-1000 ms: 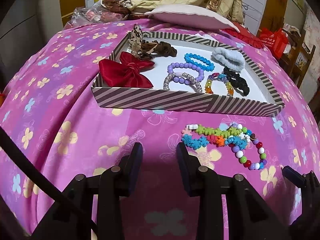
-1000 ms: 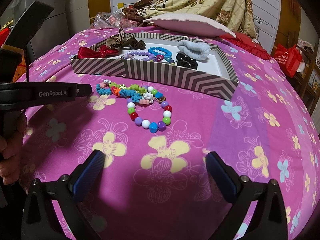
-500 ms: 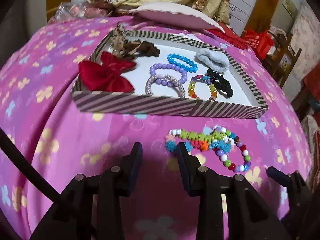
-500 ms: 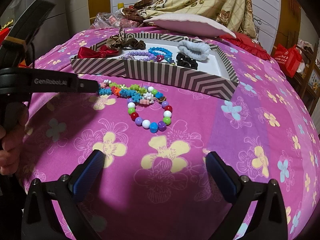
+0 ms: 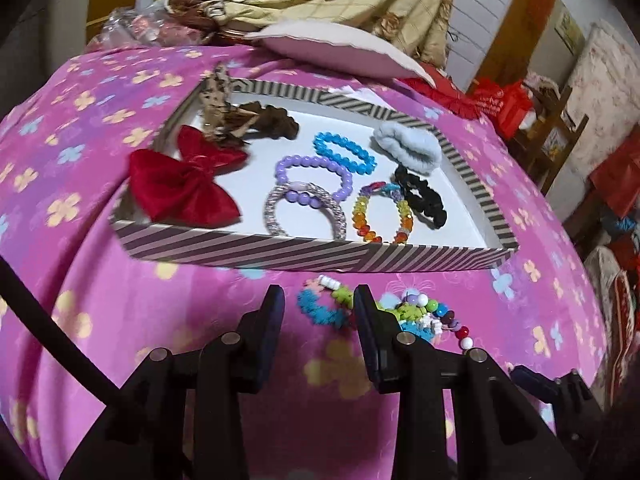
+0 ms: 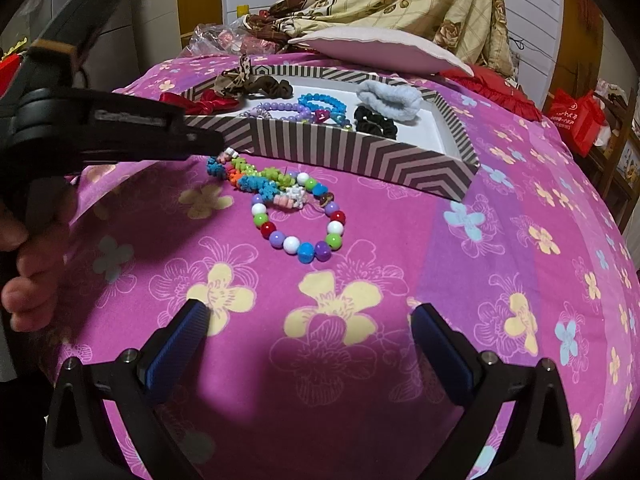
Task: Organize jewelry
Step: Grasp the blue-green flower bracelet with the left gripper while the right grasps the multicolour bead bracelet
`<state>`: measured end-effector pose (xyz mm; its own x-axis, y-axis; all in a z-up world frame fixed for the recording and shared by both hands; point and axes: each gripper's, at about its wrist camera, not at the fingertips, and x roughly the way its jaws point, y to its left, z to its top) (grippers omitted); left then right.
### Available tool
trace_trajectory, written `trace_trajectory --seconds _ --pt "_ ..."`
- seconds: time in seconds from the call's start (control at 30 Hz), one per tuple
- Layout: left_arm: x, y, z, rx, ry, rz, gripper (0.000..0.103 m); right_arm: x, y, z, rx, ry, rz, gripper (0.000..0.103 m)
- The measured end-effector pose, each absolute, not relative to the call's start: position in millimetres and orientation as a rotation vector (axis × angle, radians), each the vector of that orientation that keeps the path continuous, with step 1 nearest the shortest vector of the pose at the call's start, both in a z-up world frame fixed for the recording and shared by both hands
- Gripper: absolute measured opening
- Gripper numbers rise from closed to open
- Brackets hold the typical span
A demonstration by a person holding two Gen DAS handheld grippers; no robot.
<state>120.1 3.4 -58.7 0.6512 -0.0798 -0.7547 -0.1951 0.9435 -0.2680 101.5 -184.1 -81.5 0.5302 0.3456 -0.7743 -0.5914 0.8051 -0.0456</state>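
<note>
The step in hand was collecting the loose bracelets (image 6: 276, 196) from the pink bedspread (image 6: 500, 264), just in front of the striped tray (image 5: 320, 254). The left tool (image 5: 318, 300), narrowly parted and empty, framed the blue flower-bead strand (image 5: 320, 312), though contact was hard to judge. The right tool (image 6: 308, 320) waited wide and empty. Next: lower, pinch, lift over the rim.
</note>
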Motion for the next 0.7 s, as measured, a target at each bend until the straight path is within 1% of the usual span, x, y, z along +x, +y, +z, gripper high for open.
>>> trace_trajectory --seconds 0.2,0.23,0.27,0.4,0.57,0.63,0.7 --pt "128 -10 -64 -0.266 0.877 0.07 0.03 102 -185 -81 -0.321 0.842 0.571 0.103" --pt "126 -13 -64 -0.234 0.875 0.077 0.022 102 -185 -81 -0.321 0.842 0.571 0.103" --pt "125 -13 -64 -0.234 0.876 0.075 0.011 102 -185 -81 -0.321 0.842 0.571 0.103" --pt "117 -4 -63 -0.285 0.867 0.068 0.012 103 -185 -81 -0.323 0.851 0.576 0.103" --pt "93 10 -42 -0.303 0.822 0.085 0.012 109 -185 -78 -0.344 0.92 0.606 0.102" --pt "83 14 -32 -0.277 0.815 0.086 0.012 113 -195 -73 -0.298 0.929 0.596 0.099" --pt "78 17 -26 -0.253 0.814 0.088 0.012 116 -202 -67 -0.255 0.913 0.584 0.098"
